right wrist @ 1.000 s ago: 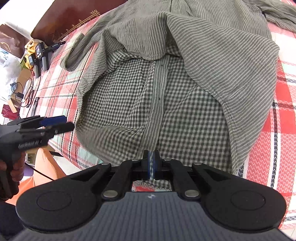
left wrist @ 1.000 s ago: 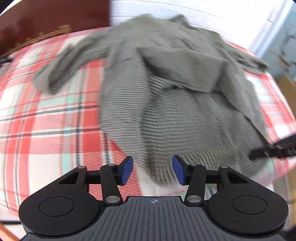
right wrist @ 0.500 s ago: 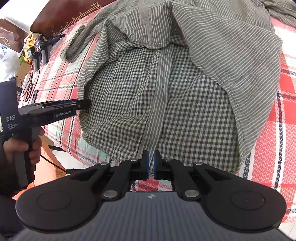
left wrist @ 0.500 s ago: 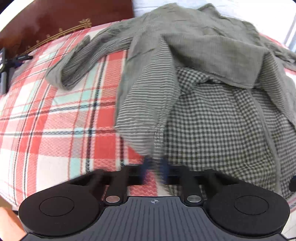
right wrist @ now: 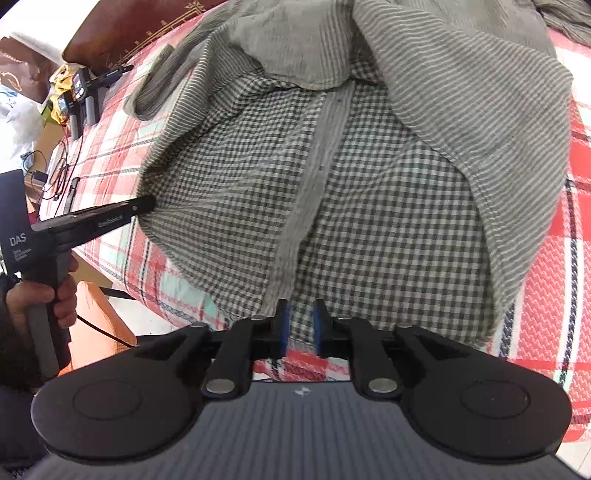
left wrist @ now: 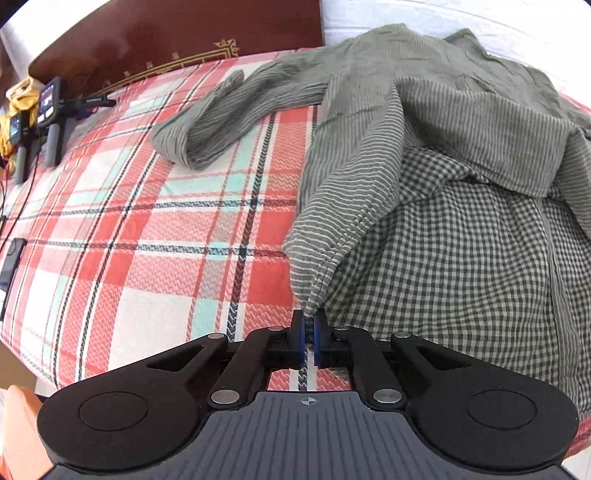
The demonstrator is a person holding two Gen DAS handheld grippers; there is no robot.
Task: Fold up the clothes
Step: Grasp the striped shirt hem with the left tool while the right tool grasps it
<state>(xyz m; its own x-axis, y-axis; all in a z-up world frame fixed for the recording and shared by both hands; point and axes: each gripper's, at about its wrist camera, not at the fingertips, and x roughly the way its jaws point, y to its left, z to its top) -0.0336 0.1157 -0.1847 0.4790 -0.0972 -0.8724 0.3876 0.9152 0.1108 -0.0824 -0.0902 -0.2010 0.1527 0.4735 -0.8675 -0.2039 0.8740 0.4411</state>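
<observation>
Shirt [left wrist: 424,155] spread on bedspread [left wrist: 147,240], headboard [left wrist: 166,33] behind, perhaps gadgets [left wrist: 48,107] far left.

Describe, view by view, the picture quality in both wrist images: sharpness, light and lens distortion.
Left wrist view: sharp, evenly daylit, no glare; the fisheye bulges the plaid bedspread into a dome and darkens the frame corners. Right wrist view: mostly sharp, the shirt slightly soft toward the top, the same barrel bend, and the bright background at upper left looks washed out.
</observation>
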